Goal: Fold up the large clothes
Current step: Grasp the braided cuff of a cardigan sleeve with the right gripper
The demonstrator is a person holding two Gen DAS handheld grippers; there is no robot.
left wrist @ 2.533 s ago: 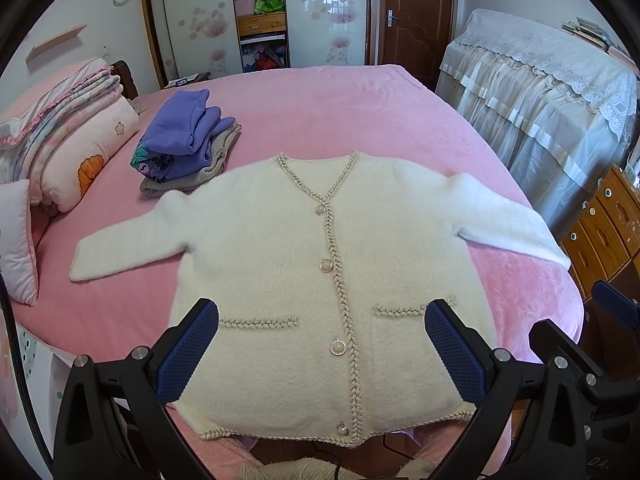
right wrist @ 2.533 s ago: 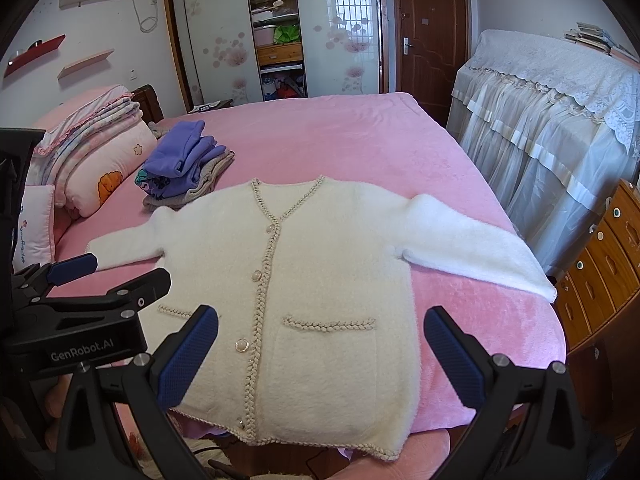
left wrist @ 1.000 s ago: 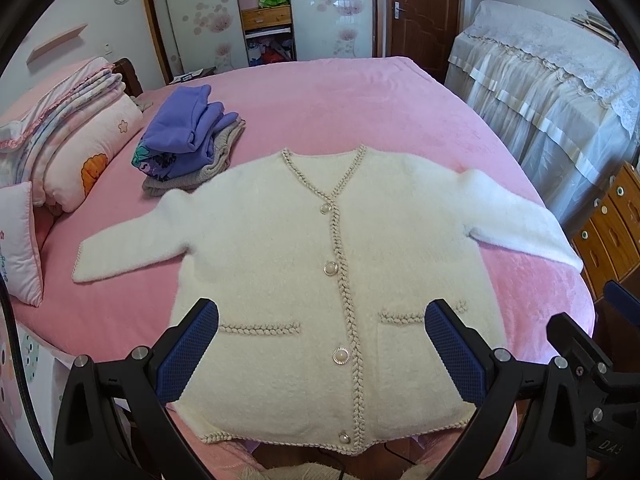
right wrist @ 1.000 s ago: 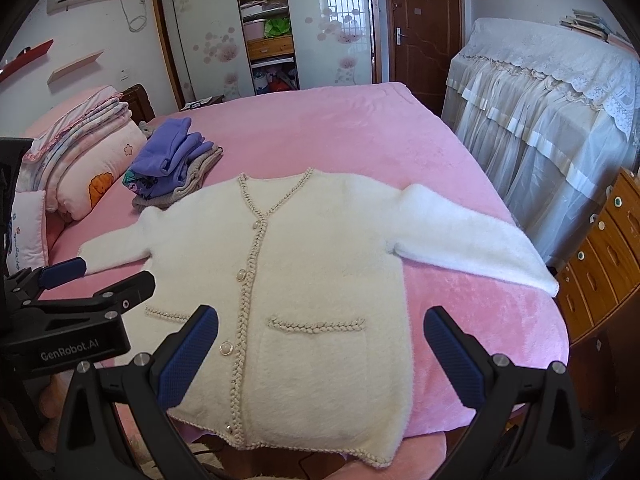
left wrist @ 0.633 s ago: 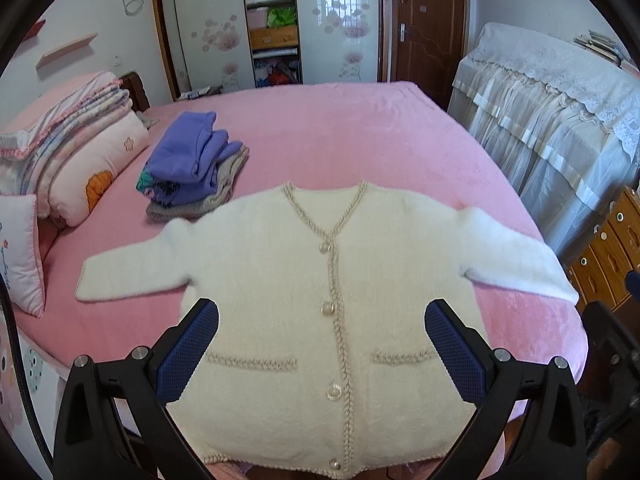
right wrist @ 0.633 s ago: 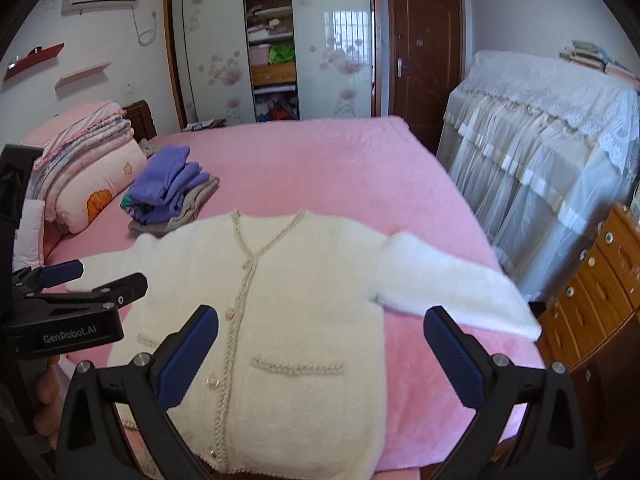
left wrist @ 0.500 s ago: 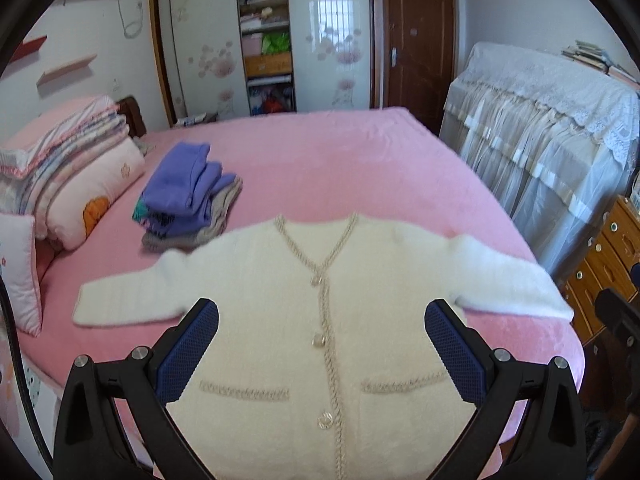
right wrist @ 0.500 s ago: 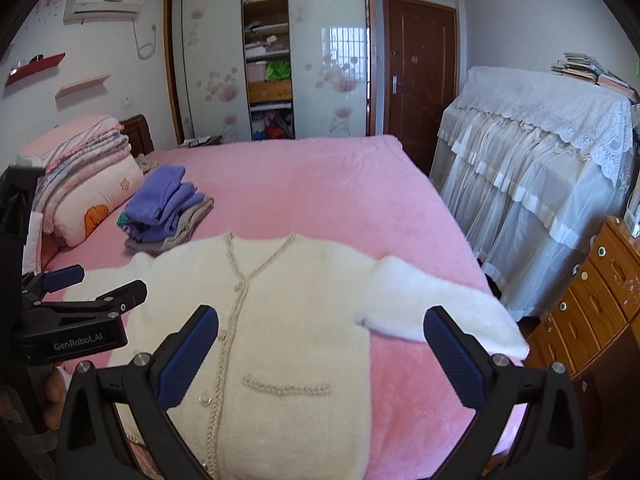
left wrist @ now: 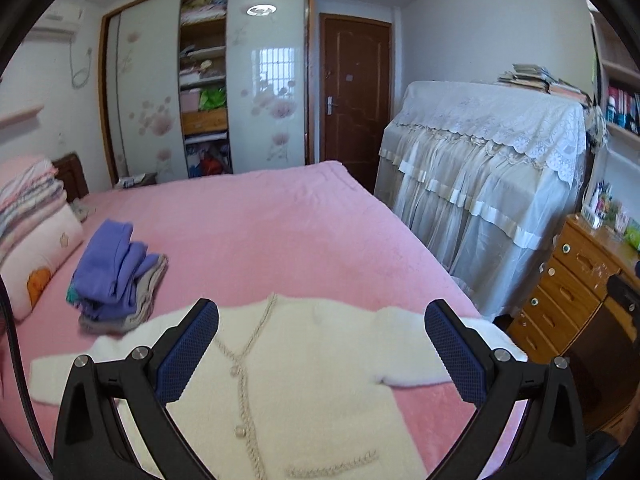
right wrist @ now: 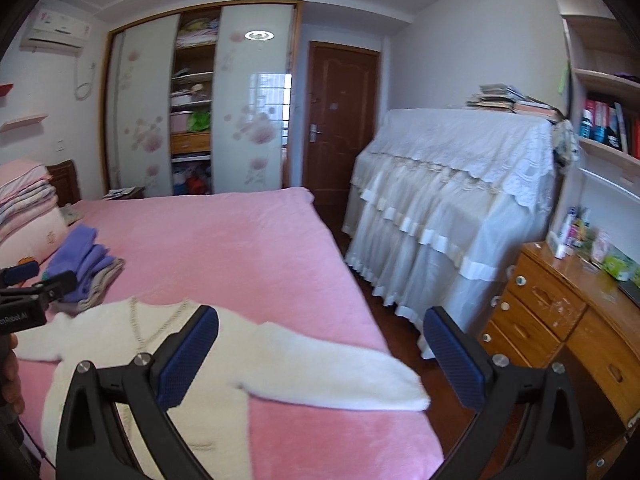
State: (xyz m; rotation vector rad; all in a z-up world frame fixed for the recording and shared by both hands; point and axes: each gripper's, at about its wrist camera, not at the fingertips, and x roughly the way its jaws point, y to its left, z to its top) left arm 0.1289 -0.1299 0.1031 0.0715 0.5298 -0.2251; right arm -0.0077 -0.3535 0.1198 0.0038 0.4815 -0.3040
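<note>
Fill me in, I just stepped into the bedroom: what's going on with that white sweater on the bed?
A person holds a hand-held gripper in each hand above a white cardigan spread flat, buttoned, sleeves out, on the pink bed. The left hand-held gripper and right hand-held gripper are both open and hold nothing. No fold has been made yet. A pile of folded purple and grey clothes sits beyond the cardigan's left sleeve, near the pillows.

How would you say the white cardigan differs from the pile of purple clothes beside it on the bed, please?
The white cardigan lies spread flat as a single layer with both sleeves stretched out, whereas the purple clothes are folded and stacked in a compact pile. The cardigan covers far more of the pink bed and sits at its near edge; the pile lies farther in, toward the pillows. Both rest on the bed, untouched by either gripper.
</note>
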